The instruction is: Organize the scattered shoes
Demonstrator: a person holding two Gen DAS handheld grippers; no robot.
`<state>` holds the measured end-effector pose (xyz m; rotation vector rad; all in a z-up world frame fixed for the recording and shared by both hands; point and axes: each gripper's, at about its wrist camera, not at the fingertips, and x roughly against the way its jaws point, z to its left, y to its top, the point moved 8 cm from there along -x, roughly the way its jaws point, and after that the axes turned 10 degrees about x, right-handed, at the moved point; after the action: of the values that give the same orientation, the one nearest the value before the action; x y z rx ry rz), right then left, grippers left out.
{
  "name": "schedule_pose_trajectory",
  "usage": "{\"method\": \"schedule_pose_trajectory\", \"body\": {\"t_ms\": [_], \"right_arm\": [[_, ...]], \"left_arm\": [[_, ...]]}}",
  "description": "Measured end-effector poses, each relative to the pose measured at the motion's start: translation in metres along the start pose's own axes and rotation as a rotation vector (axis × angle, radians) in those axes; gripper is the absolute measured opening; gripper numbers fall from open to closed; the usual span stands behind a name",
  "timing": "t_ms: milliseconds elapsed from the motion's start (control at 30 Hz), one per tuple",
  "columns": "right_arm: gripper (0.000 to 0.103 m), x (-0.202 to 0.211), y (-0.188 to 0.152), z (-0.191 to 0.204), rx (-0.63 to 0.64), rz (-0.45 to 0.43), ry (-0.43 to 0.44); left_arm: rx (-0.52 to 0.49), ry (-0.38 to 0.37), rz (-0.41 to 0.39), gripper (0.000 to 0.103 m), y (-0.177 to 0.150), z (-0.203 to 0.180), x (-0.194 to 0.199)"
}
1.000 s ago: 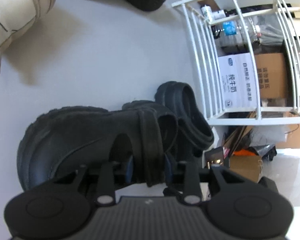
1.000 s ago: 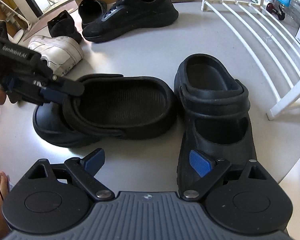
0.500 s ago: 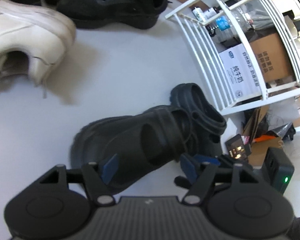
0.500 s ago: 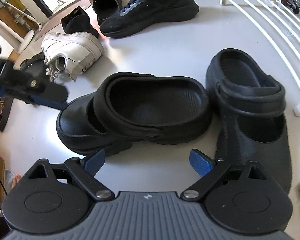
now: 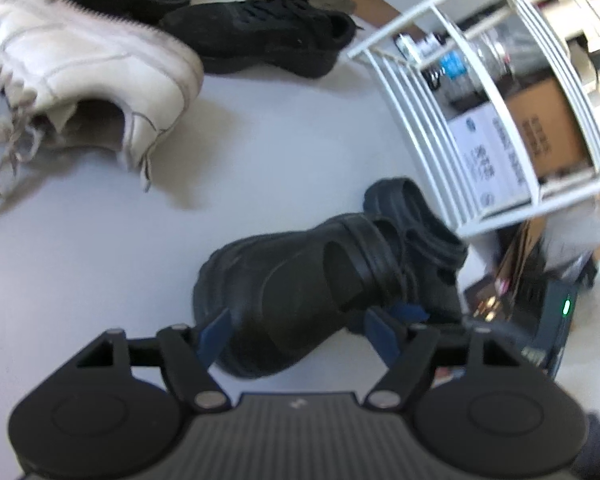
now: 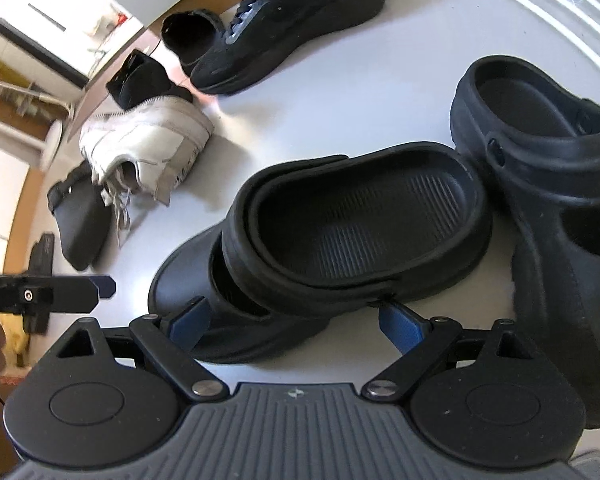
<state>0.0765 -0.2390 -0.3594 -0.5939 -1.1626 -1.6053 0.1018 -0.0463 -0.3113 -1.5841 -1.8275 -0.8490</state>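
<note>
On my far left a white sneaker [image 6: 148, 140] lies on its side on the pale tabletop [image 6: 340, 92], laces trailing, with a black sneaker [image 6: 288, 16] beyond it near the table's back edge. My left gripper [image 5: 296, 332] hangs over the toe of the nearer black clog [image 5: 284, 288]; its jaws are opening, blue pads wide to either side of the toe and touching nothing, so I hold nothing there. That clog [image 6: 332, 236] lies across the middle of the table, its heel touching the second clog [image 6: 560, 208], which stands just to its right. My right gripper [image 6: 296, 322] reaches in at the first clog's near side, jaws closing but wide, the pads clear of the rubber. Farthest right stands the white wire rack [image 5: 480, 128], just beside the second clog [image 5: 424, 220].
</note>
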Motion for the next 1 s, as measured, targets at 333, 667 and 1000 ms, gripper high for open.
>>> {"method": "schedule_pose_trajectory", "body": {"t_ms": [333,667,1000], "right_arm": [[0.050,0.012,0.005,-0.005,0.086,-0.014,0.031],[0.046,0.034,0.011,-0.028,0.179,-0.030,-0.124],[0.088,0.052,0.009,-0.036,0.150,-0.068,-0.122]], "left_arm": [[0.006,0.048,0.043,0.076,-0.007,0.015,-0.008],[-0.006,0.060,0.047,0.076,-0.008,0.009,-0.017],[0.008,0.052,0.021,0.076,-0.007,0.015,-0.009]]}}
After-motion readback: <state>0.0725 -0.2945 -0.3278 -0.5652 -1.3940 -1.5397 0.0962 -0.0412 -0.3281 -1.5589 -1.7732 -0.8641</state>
